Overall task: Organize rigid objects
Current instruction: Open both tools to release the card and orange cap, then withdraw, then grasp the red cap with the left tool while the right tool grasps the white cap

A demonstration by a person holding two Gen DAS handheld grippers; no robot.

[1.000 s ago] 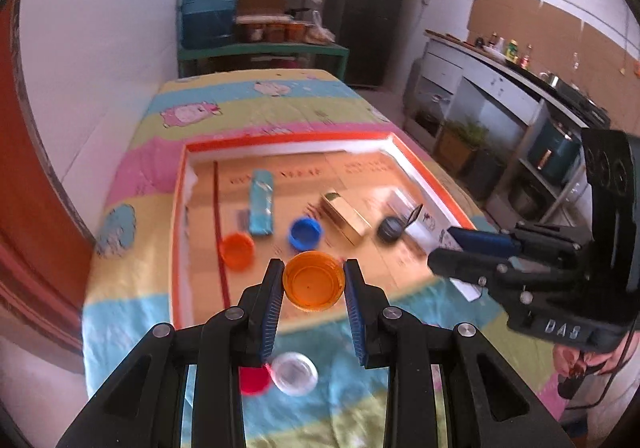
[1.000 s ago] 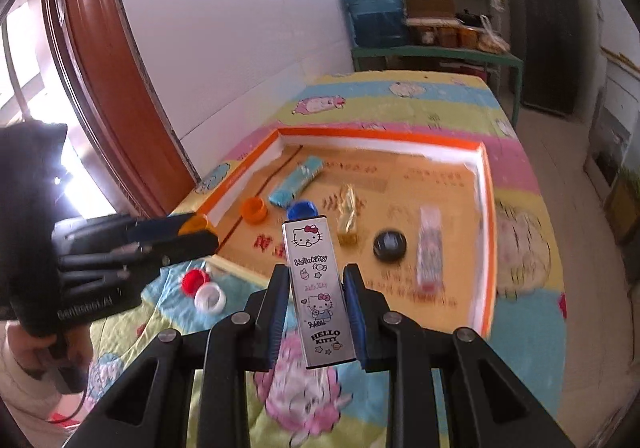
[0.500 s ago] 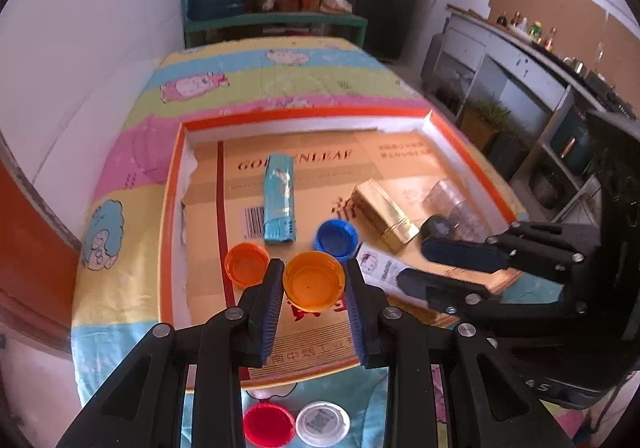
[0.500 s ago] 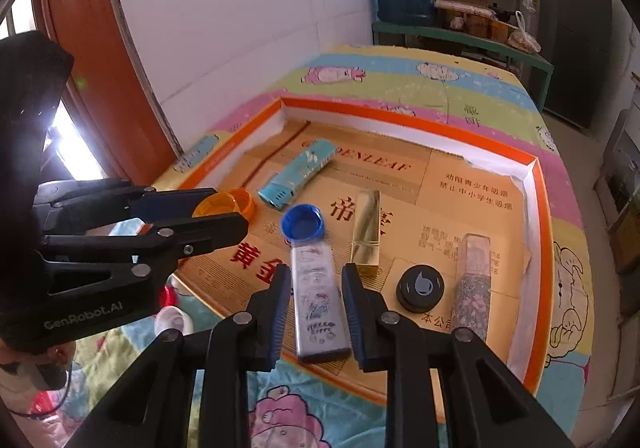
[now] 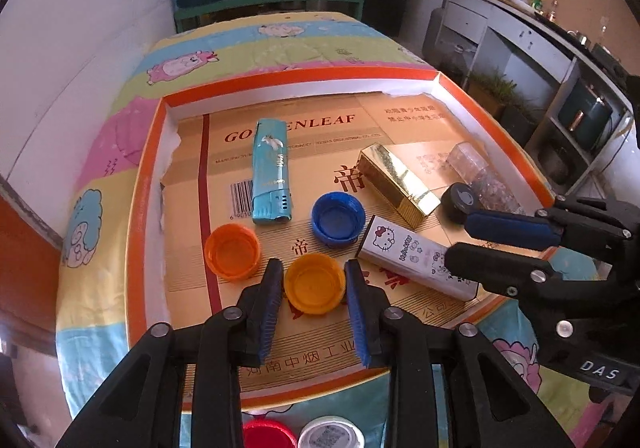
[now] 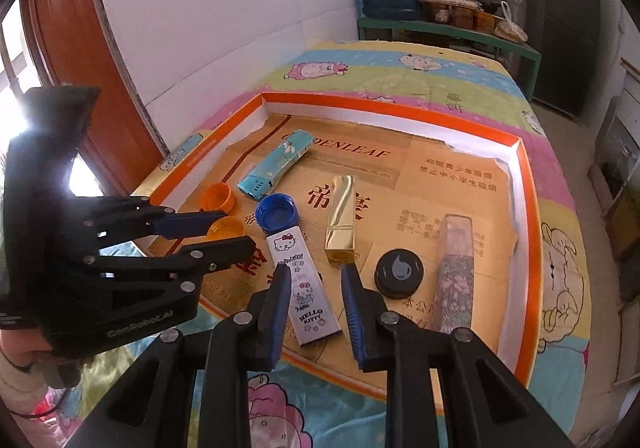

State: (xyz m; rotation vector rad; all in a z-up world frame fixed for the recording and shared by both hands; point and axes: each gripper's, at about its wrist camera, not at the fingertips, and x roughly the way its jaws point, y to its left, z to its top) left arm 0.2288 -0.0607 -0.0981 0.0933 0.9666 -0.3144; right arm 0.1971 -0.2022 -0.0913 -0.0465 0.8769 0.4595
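A yellow-orange cap (image 5: pixel 315 282) lies open side up on the floor of the orange-rimmed cardboard tray (image 5: pixel 144 208). My left gripper (image 5: pixel 315 300) straddles it; its jaws are opening and the pads stand just off the cap's sides. My right gripper (image 6: pixel 315 280) is shut on a white Hello Kitty lighter (image 6: pixel 298 272), which sits askew between the pads with its far end down on the tray floor beside a blue cap (image 6: pixel 276 214). In the left wrist view the right gripper (image 5: pixel 460 240) reaches in from the right over the same lighter (image 5: pixel 404 252).
In the tray lie a teal lighter (image 5: pixel 270 176), an orange cap (image 5: pixel 232 252), a gold box (image 5: pixel 396 184), a black cap (image 6: pixel 399 272) and a clear glitter lighter (image 6: pixel 454 280). A red cap (image 5: pixel 268 434) and a white cap (image 5: pixel 330 434) sit on the cloth outside.
Both grippers came down into the tray. The left jaws widened off the yellow-orange cap, which now rests on the tray floor. The Hello Kitty lighter was lowered until its far end touched down.
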